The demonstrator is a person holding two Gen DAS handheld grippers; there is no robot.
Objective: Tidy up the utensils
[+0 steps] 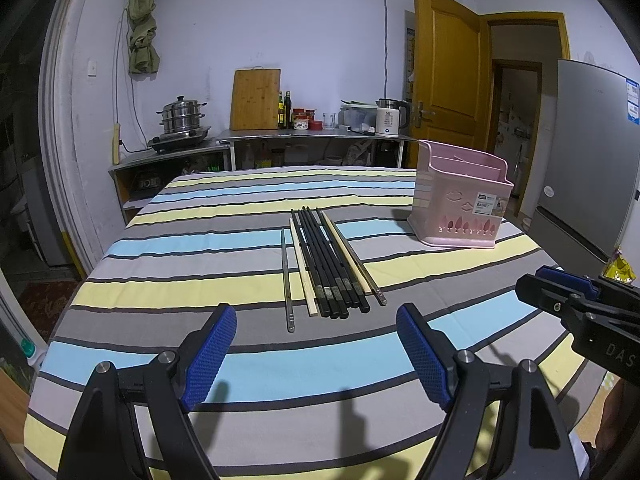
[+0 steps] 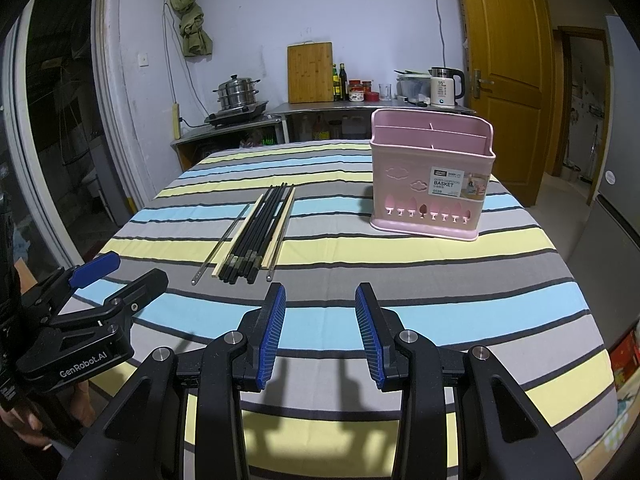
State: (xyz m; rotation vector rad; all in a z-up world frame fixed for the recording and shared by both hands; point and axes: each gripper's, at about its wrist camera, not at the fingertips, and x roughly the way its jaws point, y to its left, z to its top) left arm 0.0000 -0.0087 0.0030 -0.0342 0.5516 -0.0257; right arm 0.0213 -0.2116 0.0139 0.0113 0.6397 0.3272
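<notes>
Left wrist view shows a row of chopsticks [image 1: 328,262] lying flat on the striped tablecloth [image 1: 200,248], long axes running near to far, thick ends toward the camera and tips fanning slightly left at the far end. Black ones sit in the middle, pale wooden and metal ones flank them. A pink utensil basket [image 1: 460,196] stands upright to the far right, well apart from them. The left gripper [image 1: 316,344] hangs released and empty just short of the near ends. The right gripper [image 2: 320,328] is also parted, holding nothing, with bare cloth ahead up to the basket.
</notes>
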